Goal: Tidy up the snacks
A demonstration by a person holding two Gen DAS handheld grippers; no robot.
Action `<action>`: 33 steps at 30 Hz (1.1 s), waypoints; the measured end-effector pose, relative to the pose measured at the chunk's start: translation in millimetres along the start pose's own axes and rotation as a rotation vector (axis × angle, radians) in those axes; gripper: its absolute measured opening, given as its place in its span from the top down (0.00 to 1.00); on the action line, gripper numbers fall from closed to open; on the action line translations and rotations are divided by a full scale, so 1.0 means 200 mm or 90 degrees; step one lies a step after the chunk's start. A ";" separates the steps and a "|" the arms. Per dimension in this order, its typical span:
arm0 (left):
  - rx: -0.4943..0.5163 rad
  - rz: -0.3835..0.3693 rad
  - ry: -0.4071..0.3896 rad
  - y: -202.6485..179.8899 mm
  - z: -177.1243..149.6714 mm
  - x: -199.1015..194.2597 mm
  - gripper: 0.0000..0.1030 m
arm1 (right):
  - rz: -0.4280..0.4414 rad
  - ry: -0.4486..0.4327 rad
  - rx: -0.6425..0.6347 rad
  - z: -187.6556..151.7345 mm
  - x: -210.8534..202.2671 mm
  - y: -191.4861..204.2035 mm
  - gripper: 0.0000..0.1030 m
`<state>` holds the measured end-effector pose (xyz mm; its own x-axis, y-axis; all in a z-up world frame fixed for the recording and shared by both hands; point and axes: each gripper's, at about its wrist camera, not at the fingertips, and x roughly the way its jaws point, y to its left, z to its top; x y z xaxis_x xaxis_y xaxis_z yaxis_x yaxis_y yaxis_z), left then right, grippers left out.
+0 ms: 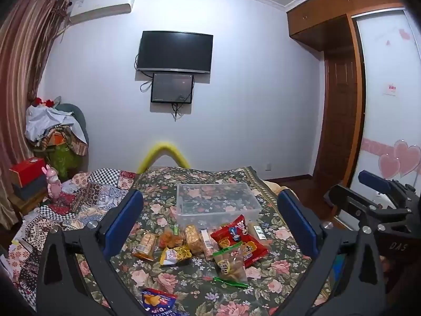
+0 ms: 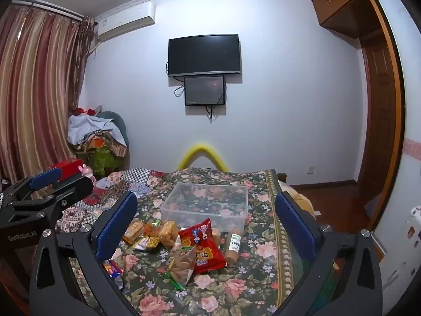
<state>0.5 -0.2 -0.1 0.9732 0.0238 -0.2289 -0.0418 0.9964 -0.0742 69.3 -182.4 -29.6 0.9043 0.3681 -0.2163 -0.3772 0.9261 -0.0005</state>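
1. Looking down my left gripper (image 1: 210,223), I see both blue pads spread as wide as they go, with nothing between them; it hangs above the flowered cloth (image 1: 184,287).
2. My right gripper (image 2: 206,226) is likewise spread wide and empty, just beside the left one and aimed the same way.
3. I see the snacks heaped loosely on the cloth in front of both grippers: a red packet (image 1: 238,239) in the middle, a clear green-edged bag (image 1: 231,263) lying partly over its near side, and a yellow packet (image 1: 175,255) and small orange-brown packs (image 1: 146,245) to the left.
4. A blue packet (image 1: 156,301) lies apart from the heap, at the near edge of my left view.
5. Behind the heap stands the clear plastic bin (image 1: 218,202), open-topped, with no snacks in it.
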 end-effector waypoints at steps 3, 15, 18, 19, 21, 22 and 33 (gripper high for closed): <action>-0.005 -0.015 -0.001 0.01 -0.01 0.00 0.00 | -0.002 0.000 -0.001 0.00 0.00 0.00 0.00; -0.016 -0.020 0.015 0.02 -0.02 0.03 0.00 | -0.003 0.005 0.003 0.01 0.00 -0.01 0.00; -0.015 -0.019 0.014 0.02 -0.03 0.02 0.00 | -0.004 0.005 0.001 0.00 0.01 0.00 0.00; -0.015 -0.019 0.015 0.02 -0.03 0.03 0.00 | -0.004 0.005 0.001 0.00 0.01 0.00 0.00; -0.016 -0.020 0.016 0.02 -0.03 0.03 0.00 | -0.005 0.004 0.003 0.00 0.01 0.00 0.00; -0.016 -0.020 0.017 0.02 -0.04 0.03 0.00 | -0.004 0.004 0.004 0.00 0.01 0.00 0.00; -0.014 -0.019 0.018 0.01 -0.04 0.04 0.00 | 0.001 0.002 0.018 0.00 -0.01 -0.02 0.00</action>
<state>7.0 1.5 -9.9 0.9672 -0.0084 -0.2538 -0.0184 0.9945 -0.1030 68.8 -187.4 -29.8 0.9033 0.3688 -0.2192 -0.3723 0.9277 0.0268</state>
